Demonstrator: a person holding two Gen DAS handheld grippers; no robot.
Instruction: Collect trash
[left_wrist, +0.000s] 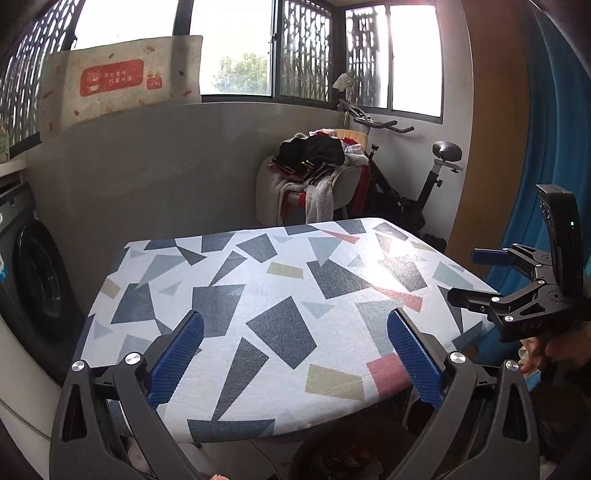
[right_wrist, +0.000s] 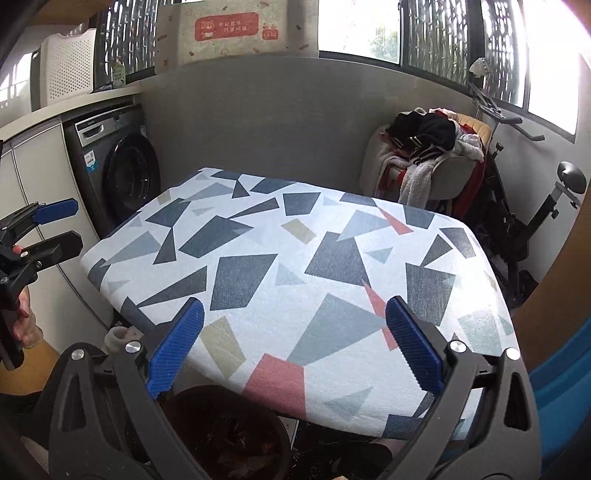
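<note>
The patterned table (right_wrist: 295, 266) carries no trash on its top. Below its near edge stands a dark bin (right_wrist: 229, 435) holding scraps. The left gripper (left_wrist: 295, 354) and right gripper (right_wrist: 295, 350) hover spread and empty. Collection looks finished; next calls for checking around.

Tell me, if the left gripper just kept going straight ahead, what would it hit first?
Probably the patterned table top: the open left gripper points across it from just above its near edge. Depth is hard to judge.
</note>
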